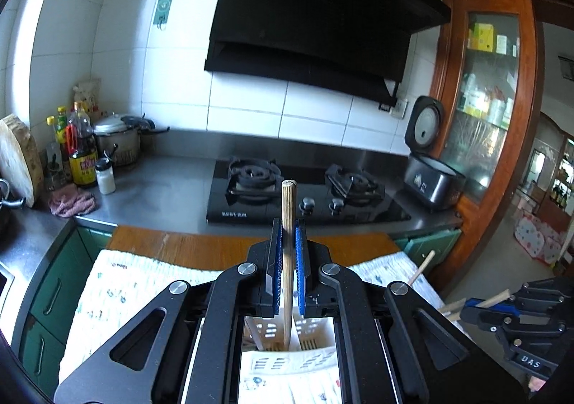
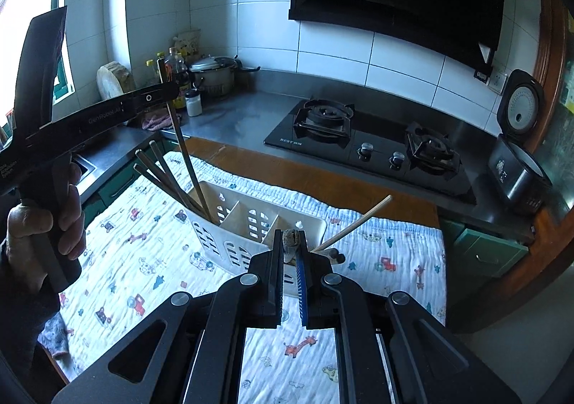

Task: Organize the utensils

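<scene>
One white slotted plastic utensil caddy (image 2: 229, 224) with three compartments holds four dark chopsticks (image 2: 168, 178). One pale wooden stick (image 2: 358, 221) leans at its right. One printed white quilted cloth (image 2: 143, 246) lies beneath. Two black grippers.

- Your way into the white caddy (image 2: 229, 224) was crowded at its left end, where dark chopsticks (image 2: 168, 178) leaned out.
- Its middle compartments stood open from above.
- Cloth (image 2: 118, 253) left of the caddy lay bare.
- A slanted chopstick (image 2: 355, 222) crossed the caddy's right side.
</scene>
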`<state>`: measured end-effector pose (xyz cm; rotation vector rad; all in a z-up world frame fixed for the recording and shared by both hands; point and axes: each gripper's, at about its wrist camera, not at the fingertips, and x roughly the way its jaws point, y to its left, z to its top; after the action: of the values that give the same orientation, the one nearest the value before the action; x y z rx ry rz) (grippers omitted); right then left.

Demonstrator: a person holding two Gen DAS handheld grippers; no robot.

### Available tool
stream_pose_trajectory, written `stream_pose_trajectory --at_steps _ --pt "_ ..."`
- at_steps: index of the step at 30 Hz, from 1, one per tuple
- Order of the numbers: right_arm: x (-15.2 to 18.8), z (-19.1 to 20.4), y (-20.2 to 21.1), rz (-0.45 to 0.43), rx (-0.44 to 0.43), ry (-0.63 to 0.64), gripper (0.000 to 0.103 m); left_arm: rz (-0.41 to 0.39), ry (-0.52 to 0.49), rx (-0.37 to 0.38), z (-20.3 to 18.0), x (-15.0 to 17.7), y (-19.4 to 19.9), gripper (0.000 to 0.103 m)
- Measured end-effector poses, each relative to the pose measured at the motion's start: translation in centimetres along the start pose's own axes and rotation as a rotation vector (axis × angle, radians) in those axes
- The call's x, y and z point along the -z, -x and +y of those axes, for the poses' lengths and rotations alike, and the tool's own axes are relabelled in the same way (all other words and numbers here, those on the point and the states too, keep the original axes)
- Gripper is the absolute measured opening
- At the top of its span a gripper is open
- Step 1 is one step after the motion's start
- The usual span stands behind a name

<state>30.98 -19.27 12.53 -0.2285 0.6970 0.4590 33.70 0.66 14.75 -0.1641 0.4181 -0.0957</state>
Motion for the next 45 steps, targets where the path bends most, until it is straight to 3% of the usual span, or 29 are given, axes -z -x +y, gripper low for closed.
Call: stream_pose_trajectory --at_steps 12,23,26,30,33,41,45 --pt "0.7 0.3 -3.1 0.041 -0.004 -0.006 0.007 0.058 -0.014 0.016 0.1 1.8 -1.0 0.006" --pt "0.7 0.4 -2.8 0.031 0.008 -0.016 0.01 0.053 -0.042 0.007 -0.5 2.0 -0.1 0.009" --pt "0.7 0.4 -2.2 0.018 0.018 -0.018 0.022 0.044 -0.046 0.003 -0.6 2.0 0.6 0.02" --pt "0.8 0.6 -1.0 -0.001 0.031 -0.018 0.032 0.023 -0.052 -0.02 -0.7 2.1 2.1 0.052" --pt "1.0 0.9 0.1 -0.024 0.055 -0.008 0.041 0.017 -0.046 -0.003 -0.7 2.4 3.5 0.054" --pt "3.2 1.2 3.7 -0.088 0.076 -0.028 0.068 0.022 -0.058 -0.019 -0.9 4.9 7.4 0.083" --pt "5.3 1.8 5.1 -0.105 0.079 -0.043 0.076 0.028 -0.052 -0.032 -0.8 6.8 9.6 0.092"
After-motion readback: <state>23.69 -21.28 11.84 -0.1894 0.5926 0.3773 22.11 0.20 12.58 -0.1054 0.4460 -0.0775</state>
